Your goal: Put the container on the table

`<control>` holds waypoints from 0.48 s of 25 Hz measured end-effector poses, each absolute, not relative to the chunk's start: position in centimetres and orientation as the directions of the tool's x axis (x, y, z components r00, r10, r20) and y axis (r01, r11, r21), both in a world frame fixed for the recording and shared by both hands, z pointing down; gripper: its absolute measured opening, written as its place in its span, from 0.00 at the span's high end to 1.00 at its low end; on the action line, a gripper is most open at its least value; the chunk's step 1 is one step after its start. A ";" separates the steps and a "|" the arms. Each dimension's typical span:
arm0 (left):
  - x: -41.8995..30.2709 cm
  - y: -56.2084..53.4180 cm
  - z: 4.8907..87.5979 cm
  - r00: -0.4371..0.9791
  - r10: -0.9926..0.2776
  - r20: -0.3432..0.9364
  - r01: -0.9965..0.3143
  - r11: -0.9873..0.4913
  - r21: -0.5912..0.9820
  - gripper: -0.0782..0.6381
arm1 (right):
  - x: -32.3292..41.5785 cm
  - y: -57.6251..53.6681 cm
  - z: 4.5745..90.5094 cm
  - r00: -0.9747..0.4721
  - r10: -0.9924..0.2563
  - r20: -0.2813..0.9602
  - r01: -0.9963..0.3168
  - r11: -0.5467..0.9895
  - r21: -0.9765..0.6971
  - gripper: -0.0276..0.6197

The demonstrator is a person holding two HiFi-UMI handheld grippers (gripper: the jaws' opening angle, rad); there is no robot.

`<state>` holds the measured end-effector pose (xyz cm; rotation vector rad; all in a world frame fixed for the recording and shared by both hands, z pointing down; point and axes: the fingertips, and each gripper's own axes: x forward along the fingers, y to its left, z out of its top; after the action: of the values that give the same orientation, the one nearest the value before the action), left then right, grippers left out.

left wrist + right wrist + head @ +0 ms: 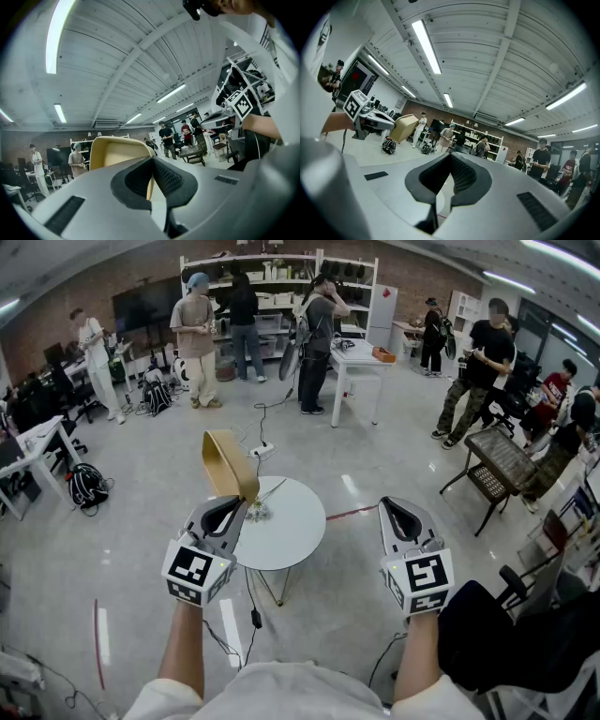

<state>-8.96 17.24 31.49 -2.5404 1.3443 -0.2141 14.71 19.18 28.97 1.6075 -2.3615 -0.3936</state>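
Note:
A tan, open-topped container (228, 463) hangs tilted over the left rim of the round white table (291, 531). My left gripper (228, 509) is shut on the container's lower edge. In the left gripper view the container (117, 152) rises just behind the closed jaws of the left gripper (152, 161), its pale inside facing the camera. My right gripper (401, 510) hovers level to the right of the table, shut with nothing between its pads. In the right gripper view the right gripper (451, 159) has its pads together, and the container (404, 127) shows far off to the left.
A small cluttered item (257, 513) lies on the table near the container. Cables run over the floor under the table. A dark chair (497, 624) stands close at my right, a black backpack (87, 484) at the left. Several people, white tables and shelves stand farther back.

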 end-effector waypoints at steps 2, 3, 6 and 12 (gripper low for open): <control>-8.8 16.8 31.6 0.571 -0.821 0.014 -0.784 -0.550 -0.289 0.86 | 14.5 18.7 29.3 -0.354 -0.933 0.067 -0.863 0.353 0.362 0.94; -8.7 16.6 31.7 0.574 -0.819 0.017 -0.782 -0.554 -0.288 0.86 | 14.5 18.4 29.4 -0.355 -0.932 0.068 -0.863 0.355 0.359 0.94; -8.0 16.1 32.2 0.574 -0.818 0.027 -0.779 -0.556 -0.292 0.86 | 15.0 17.9 30.1 -0.374 -0.925 0.063 -0.865 0.373 0.336 0.94; -8.3 14.4 33.8 0.559 -0.827 0.052 -0.790 -0.551 -0.268 0.86 | 14.6 15.7 32.5 -0.442 -0.891 0.106 -0.836 0.452 0.311 0.94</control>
<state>-8.32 14.40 33.84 -2.5801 1.3582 -0.2542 14.60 15.74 32.45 1.4905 -2.4509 -0.3113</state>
